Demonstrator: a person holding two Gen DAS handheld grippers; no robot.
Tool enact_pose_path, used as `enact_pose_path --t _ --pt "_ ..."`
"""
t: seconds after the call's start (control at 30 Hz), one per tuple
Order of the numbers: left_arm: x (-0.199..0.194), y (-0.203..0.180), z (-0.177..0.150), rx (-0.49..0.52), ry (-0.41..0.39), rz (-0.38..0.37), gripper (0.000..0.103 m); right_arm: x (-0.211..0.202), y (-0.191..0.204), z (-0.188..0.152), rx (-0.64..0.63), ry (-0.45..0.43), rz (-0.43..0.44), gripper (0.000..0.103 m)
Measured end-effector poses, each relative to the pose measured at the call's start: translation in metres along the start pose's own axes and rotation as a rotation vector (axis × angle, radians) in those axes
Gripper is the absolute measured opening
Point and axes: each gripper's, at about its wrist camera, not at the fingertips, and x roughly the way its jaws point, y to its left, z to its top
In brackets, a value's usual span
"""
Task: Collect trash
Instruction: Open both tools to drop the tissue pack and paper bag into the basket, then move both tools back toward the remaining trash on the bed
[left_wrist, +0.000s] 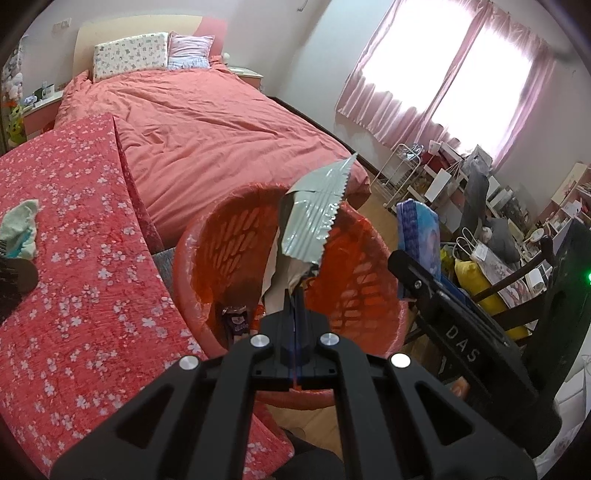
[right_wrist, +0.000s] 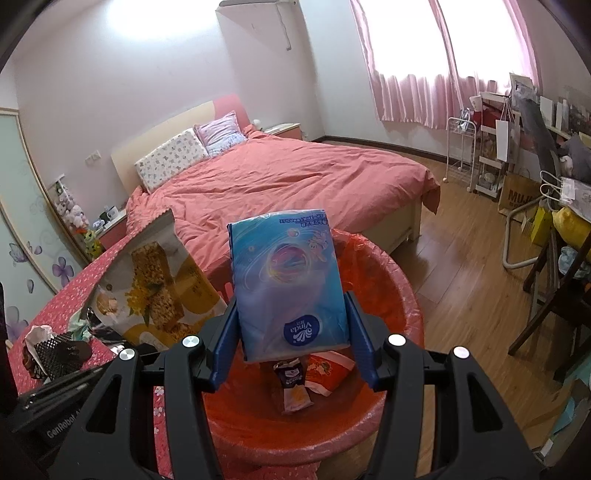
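My left gripper (left_wrist: 301, 284) is shut on the bottom corner of a snack bag (left_wrist: 314, 218), silver inside and printed with cereal bars outside (right_wrist: 159, 280). It holds the bag upright over the red bin (left_wrist: 221, 236) lined with a red bag. My right gripper (right_wrist: 291, 302) is shut on a blue tissue pack (right_wrist: 288, 273), blue pads pressing both sides, above the same bin (right_wrist: 406, 295). The left wrist view shows that pack (left_wrist: 419, 229) just right of the bin. A purple wrapper (right_wrist: 291, 384) and an orange-white wrapper (right_wrist: 328, 373) lie in the bin's bottom.
A table under a red floral cloth (left_wrist: 74, 258) stands left of the bin, with a pale rag (left_wrist: 20, 229) and a crumpled tissue (right_wrist: 37, 334) on it. The pink bed (left_wrist: 221, 122) lies behind. A dark chair (right_wrist: 554, 295) and cluttered shelves fill the right side.
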Motion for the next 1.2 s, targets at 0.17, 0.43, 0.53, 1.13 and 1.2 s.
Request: enact_pose_path --t 0.17,0.43,0.53,1.13,1.2 --pt "0.011 0.005 0.000 -0.009 0.024 0.003 0.005 0.008 -0.001 0.000 0.012 0.018 0.010 0.055" --pt "0.012 0.018 -0.001 -0.023 0.025 0.037 0.036 0.013 -0.002 0.004 0.026 0.038 0.028 0.067" --pt "0.006 0.029 -0.003 -0.033 0.019 0.055 0.040 0.010 0.001 0.004 0.014 0.035 0.018 0.067" --pt "-0.085 0.098 -0.031 -0.074 -0.086 0.251 0.051 -0.014 0.046 -0.006 -0.094 0.019 0.028 0.067" --pt "-0.096 0.110 -0.035 -0.089 -0.097 0.273 0.051 -0.016 0.058 -0.009 -0.116 0.021 0.041 0.067"
